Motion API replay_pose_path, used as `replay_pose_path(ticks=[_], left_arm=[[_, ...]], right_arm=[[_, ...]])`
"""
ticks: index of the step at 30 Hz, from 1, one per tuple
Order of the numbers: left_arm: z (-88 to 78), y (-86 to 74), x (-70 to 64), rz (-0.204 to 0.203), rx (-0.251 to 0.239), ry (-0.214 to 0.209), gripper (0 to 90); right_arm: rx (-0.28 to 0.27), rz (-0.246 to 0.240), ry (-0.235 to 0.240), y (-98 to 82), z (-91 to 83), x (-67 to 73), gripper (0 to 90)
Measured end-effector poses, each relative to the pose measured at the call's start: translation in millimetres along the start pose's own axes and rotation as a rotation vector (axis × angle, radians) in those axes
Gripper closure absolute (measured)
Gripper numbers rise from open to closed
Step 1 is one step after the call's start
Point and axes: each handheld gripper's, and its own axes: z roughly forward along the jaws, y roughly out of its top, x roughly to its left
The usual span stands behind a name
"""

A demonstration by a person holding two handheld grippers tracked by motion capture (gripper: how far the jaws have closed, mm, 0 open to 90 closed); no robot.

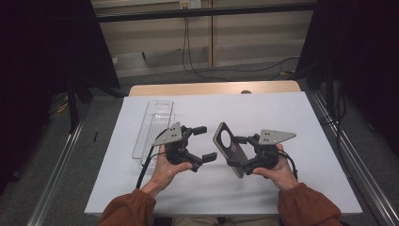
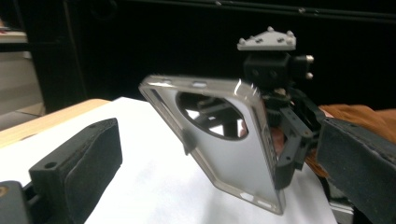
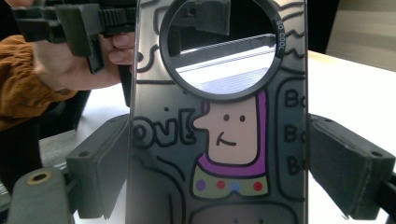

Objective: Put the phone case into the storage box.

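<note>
Phone case [image 1: 230, 149], grey with a big round camera hole and a cartoon face printed on one side, stands tilted above the white desk [image 1: 282, 117], pinched by its edges in the right claw [image 1: 237, 151]. Just beside it, the left claw [image 1: 203, 142] gapes empty. A clear plastic tray [image 1: 149, 127] lies behind the left hand [image 1: 165, 170].
</note>
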Motion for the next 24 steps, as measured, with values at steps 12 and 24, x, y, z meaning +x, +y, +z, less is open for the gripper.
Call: replay_pose_path(ticks=[12, 24], left_arm=[[0.6, -0.9, -0.2, -0.01, -0.004, -0.036, 0.7], [7.6, -6.1, -2.0, -0.021, 0.003, -0.1, 0.7]], right_arm=[[0.015, 0.001, 0.089, -1.2, 7.7, 4.9, 12.1], [0.001, 0.012, 0.145, 1.3, 10.5, 9.5, 12.1]])
